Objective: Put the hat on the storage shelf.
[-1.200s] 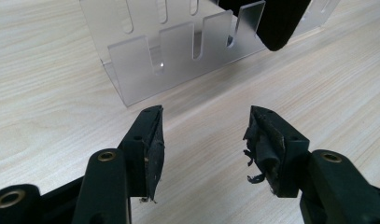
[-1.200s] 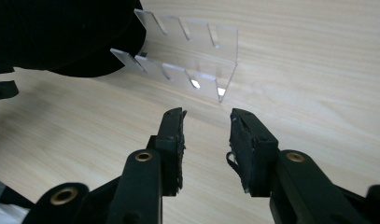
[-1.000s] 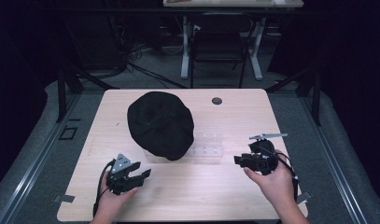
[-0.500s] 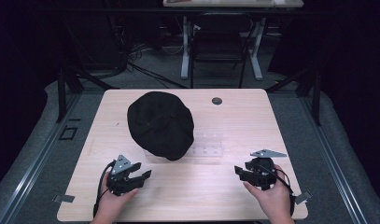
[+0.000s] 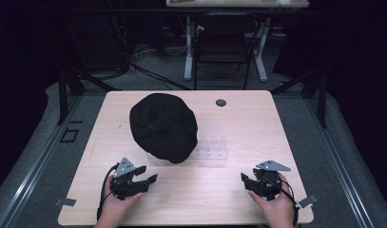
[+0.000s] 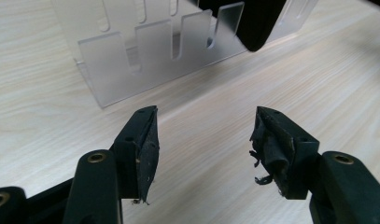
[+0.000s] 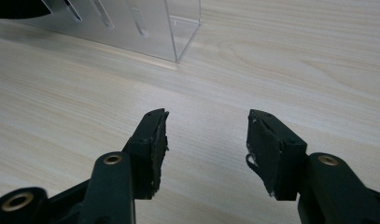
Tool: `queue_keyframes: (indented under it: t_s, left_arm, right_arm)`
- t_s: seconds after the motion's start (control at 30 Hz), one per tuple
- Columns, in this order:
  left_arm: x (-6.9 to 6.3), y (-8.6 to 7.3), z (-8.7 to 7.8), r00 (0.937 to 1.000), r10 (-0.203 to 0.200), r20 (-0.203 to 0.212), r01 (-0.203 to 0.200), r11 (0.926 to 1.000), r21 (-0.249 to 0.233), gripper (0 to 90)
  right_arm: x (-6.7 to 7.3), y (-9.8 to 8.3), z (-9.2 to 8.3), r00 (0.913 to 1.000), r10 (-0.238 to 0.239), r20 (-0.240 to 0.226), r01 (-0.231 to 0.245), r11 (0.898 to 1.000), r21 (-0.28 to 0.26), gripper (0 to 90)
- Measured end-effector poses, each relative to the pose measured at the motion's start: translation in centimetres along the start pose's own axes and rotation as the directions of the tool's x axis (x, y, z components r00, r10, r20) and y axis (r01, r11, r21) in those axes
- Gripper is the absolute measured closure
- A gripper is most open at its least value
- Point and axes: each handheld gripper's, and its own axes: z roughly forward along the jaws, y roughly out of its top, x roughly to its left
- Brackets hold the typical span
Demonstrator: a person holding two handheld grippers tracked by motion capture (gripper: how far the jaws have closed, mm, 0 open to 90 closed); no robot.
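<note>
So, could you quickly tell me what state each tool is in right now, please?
Left tool: open, holding nothing, jaws over bare table.
Right tool: open, holding nothing, jaws over bare table.

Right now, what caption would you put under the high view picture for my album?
Two open hand-held grippers, left and right, rest on a wooden table near a black cap and clear rack.
</note>
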Motion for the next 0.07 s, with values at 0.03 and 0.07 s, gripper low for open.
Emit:
queue_keyframes:
  t_s: [0.03, 0.07]
  left_arm:
    - [0.12, 0.11, -0.06, 0.9999, -0.01, 0.01, 0.01, 0.9999, -0.007, 39.3]
    - [0.12, 0.11, -0.06, 0.9999, -0.01, 0.01, 0.01, 0.9999, -0.007, 39.2]
  right_arm:
    - [-0.06, -0.13, 0.03, 1.0, 0.002, 0.001, -0.002, 1.0, 0.003, 47.3]
    - [-0.13, -0.25, 0.02, 1.0, 0.005, -0.002, -0.005, 1.0, 0.002, 47.2]
